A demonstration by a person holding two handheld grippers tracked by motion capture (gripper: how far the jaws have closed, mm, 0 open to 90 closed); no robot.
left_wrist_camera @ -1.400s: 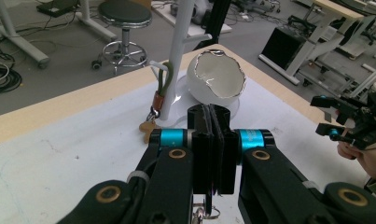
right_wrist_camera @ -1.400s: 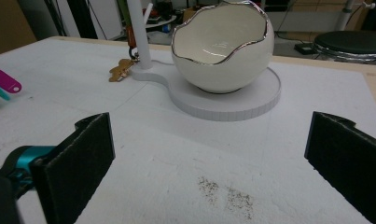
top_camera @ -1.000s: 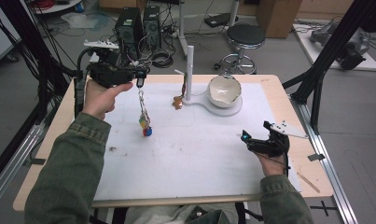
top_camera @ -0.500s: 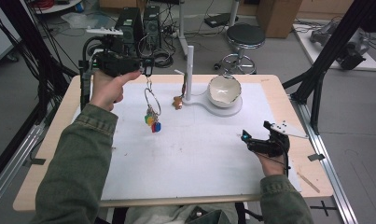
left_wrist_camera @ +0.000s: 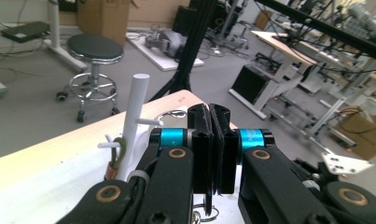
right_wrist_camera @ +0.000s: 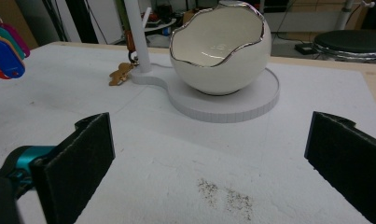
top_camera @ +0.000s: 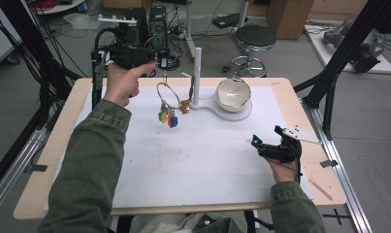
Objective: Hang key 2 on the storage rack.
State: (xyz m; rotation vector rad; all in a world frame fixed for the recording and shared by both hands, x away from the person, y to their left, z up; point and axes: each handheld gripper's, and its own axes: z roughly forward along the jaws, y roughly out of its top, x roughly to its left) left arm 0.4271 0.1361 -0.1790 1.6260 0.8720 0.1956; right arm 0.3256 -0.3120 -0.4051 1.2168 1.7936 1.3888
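Note:
My left gripper (top_camera: 161, 62) is held above the table's far left and is shut on a metal key ring (top_camera: 167, 93). Coloured tags (top_camera: 166, 118) dangle from the ring, just left of the white stand's post (top_camera: 197, 73). In the left gripper view the jaws (left_wrist_camera: 212, 140) are pressed together, with the post (left_wrist_camera: 134, 121) and its pegs just beyond. A brown keychain (top_camera: 185, 106) hangs from a peg. My right gripper (top_camera: 267, 136) rests near the table's right side, open and holding nothing (right_wrist_camera: 213, 140). It faces the white bowl (right_wrist_camera: 218, 46).
The egg-shaped bowl (top_camera: 233, 94) sits on the stand's round base (top_camera: 241, 115). A white mat (top_camera: 198, 160) covers the wooden table. Dark specks (right_wrist_camera: 225, 196) lie on the mat before the right gripper. A stool (top_camera: 252, 39) and black frame legs (top_camera: 329, 82) stand beyond the table.
My left hand has risen and carried the key ring right and back toward the stand's post. The tags now hang higher. The right hand has stayed put.

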